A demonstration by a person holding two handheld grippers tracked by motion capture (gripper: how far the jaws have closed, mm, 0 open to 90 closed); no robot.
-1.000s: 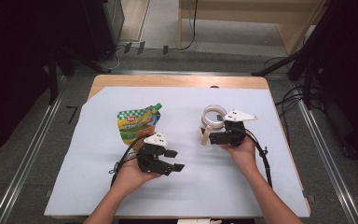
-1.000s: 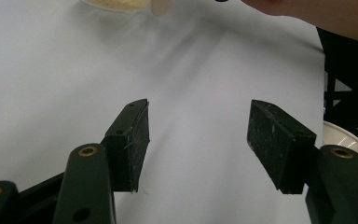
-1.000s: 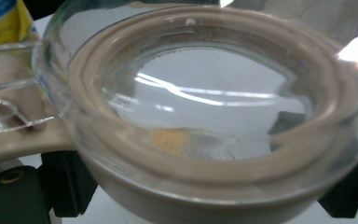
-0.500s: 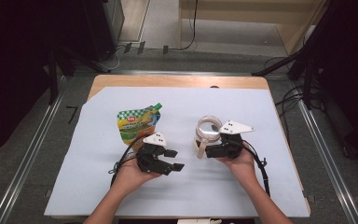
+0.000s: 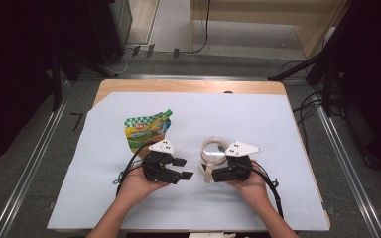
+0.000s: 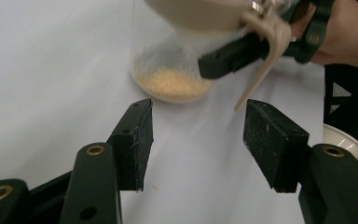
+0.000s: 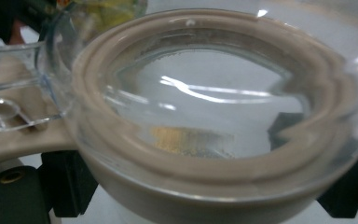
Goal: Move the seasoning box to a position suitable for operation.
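Clear glass jar w/ beige lid and clasp (image 5: 213, 151) was clamped in right gripper (image 5: 217, 172), held upright. Left gripper (image 5: 182, 168) sat just left of jar, jaws apart, just narrowing, nothing between; lid clasp pointed towards it.

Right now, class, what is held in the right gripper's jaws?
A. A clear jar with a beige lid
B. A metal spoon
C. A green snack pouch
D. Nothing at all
A: the right gripper is clamped on the clear jar with the beige lid; the green pouch lies apart on the table.
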